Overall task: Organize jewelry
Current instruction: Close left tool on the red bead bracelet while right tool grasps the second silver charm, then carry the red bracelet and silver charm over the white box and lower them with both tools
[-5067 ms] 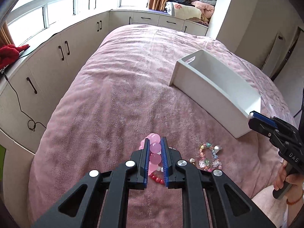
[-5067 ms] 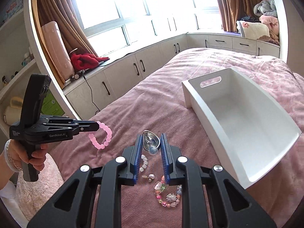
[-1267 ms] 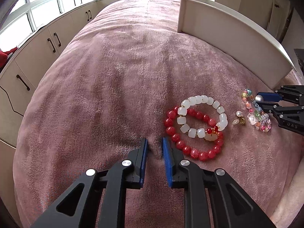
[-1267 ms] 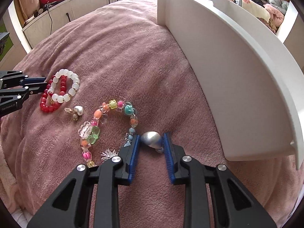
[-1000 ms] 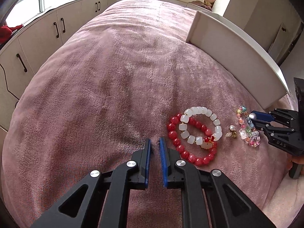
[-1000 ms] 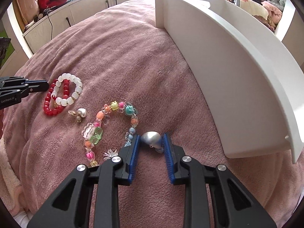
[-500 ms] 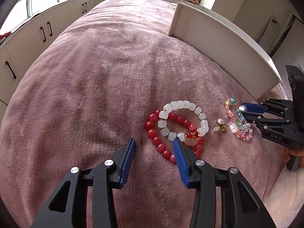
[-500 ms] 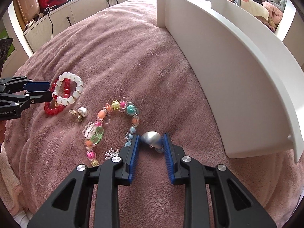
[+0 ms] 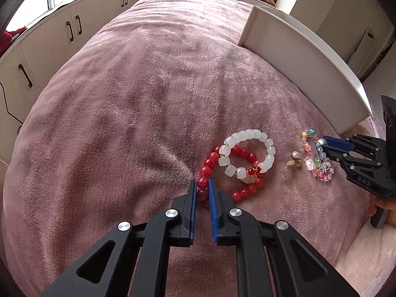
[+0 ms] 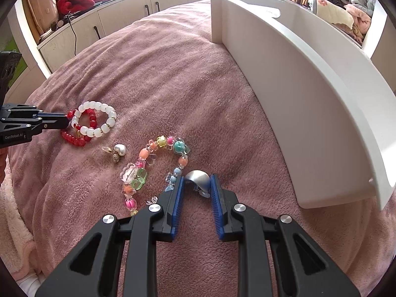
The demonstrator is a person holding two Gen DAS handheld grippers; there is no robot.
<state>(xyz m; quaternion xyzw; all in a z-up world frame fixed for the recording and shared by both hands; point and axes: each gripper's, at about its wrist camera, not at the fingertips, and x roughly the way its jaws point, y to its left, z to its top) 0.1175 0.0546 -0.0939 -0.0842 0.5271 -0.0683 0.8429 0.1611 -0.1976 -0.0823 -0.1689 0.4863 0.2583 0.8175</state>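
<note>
left hand-held gripper (image 9: pixel 202 190) pinches the red bracelet (image 9: pixel 214 159) beside the white bin (image 9: pixel 307 66); right hand-held gripper (image 10: pixel 196 185) clamps the silver charm (image 10: pixel 199 177); lift slowly so the white bracelet (image 9: pixel 247 152) slips free.

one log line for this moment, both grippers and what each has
left gripper: shut on red bead bracelet | right gripper: shut on silver charm | white bin: not yet loaded | surface: pink blanket
</note>
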